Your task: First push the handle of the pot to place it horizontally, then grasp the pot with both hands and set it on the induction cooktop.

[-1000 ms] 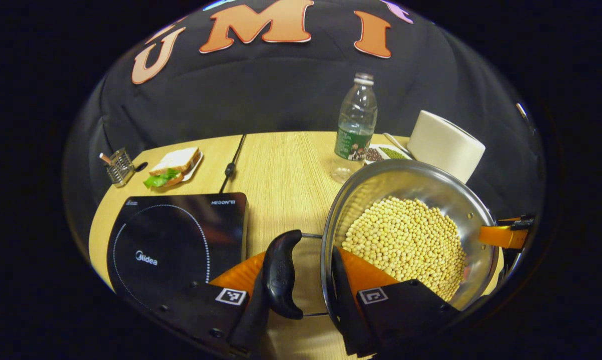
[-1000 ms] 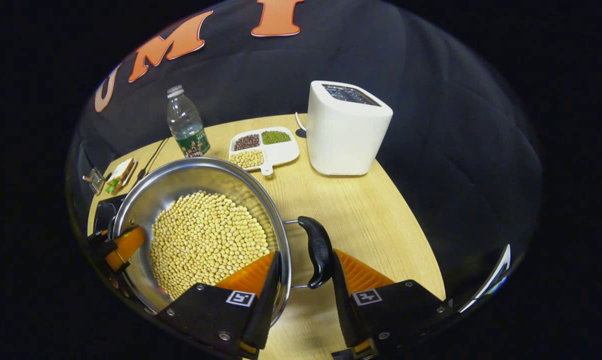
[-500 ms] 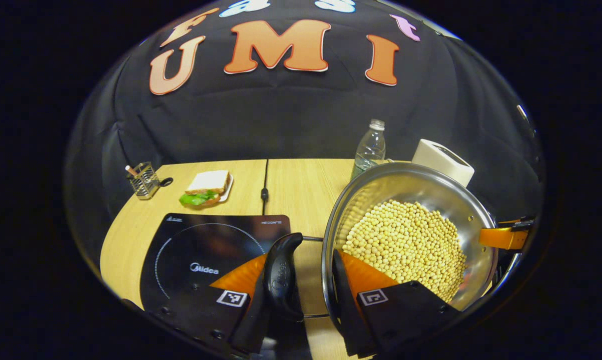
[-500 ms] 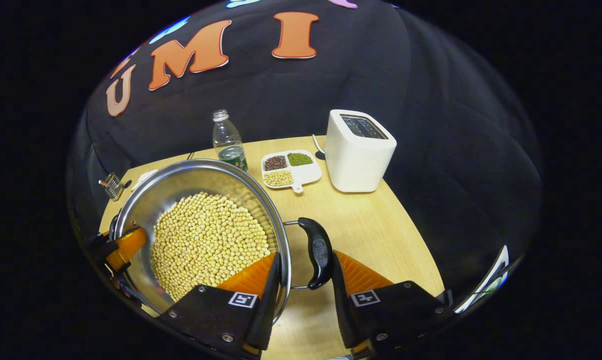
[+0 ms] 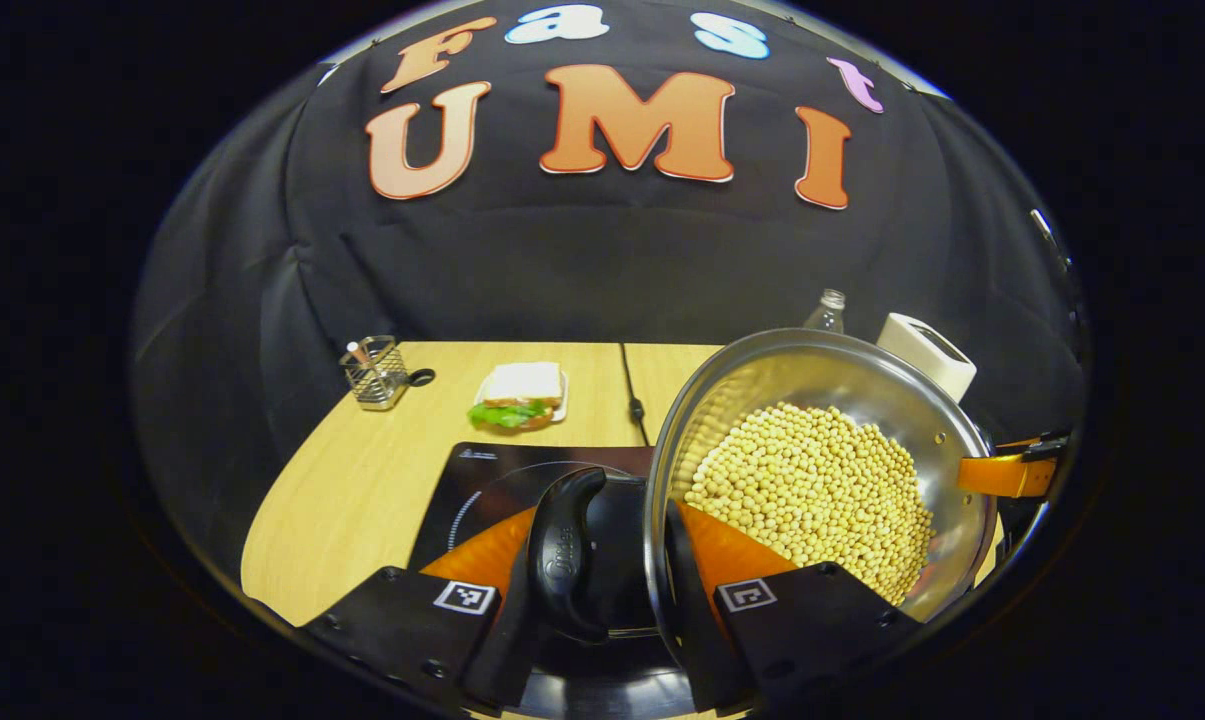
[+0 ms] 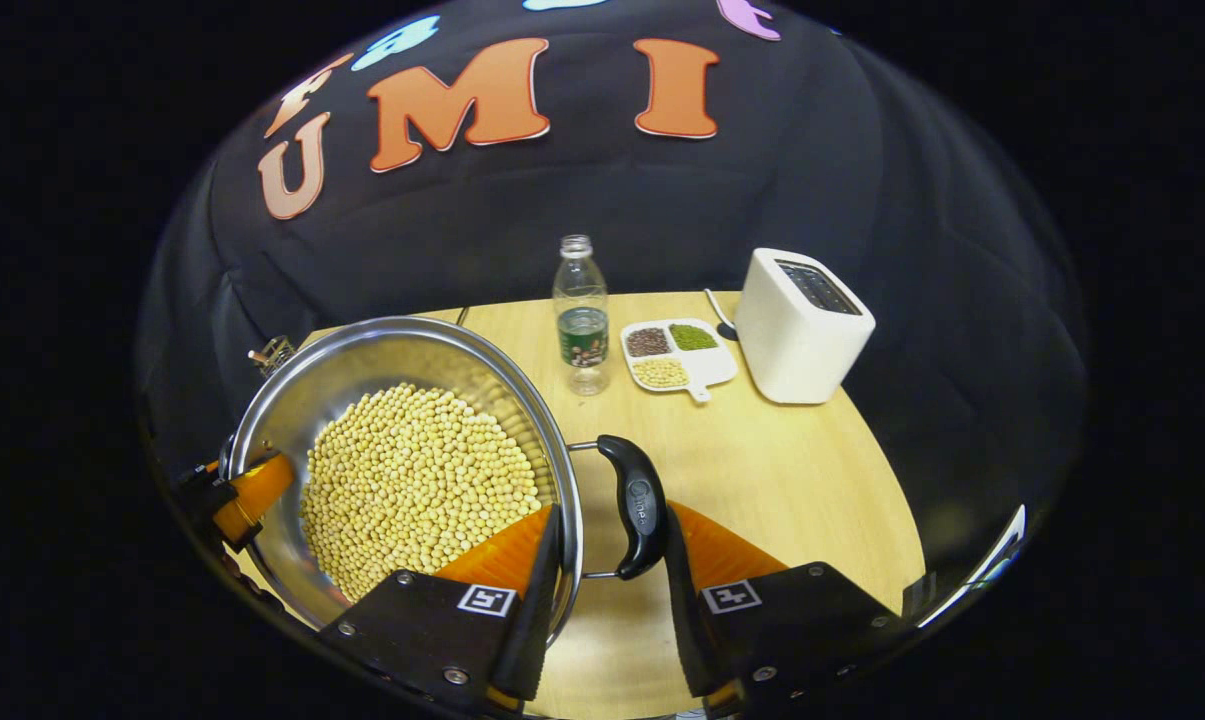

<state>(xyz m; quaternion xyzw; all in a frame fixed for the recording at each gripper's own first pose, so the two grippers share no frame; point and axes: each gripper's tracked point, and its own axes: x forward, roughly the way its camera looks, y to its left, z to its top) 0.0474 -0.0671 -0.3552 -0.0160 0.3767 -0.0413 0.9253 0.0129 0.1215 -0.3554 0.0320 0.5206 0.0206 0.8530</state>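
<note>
Bare black cooktop (image 5: 482,480) lies just left of pot (image 5: 822,380). Beyond cooktop: cord (image 5: 630,385) across table (image 5: 362,490), sandwich plate (image 5: 520,395), wire caddy (image 5: 374,372) at far left edge; open wood between them and along table's left side. Right gripper view: wide bare tabletop right of pot handle (image 6: 637,505). Farther back stand bottle (image 6: 582,315), bean tray (image 6: 677,355), toaster (image 6: 802,325), near one another, narrow gaps between.

Beans (image 5: 812,490) in pot (image 5: 762,370); cooktop (image 5: 492,475) left of pot, sandwich (image 5: 520,393) behind cooktop
</note>
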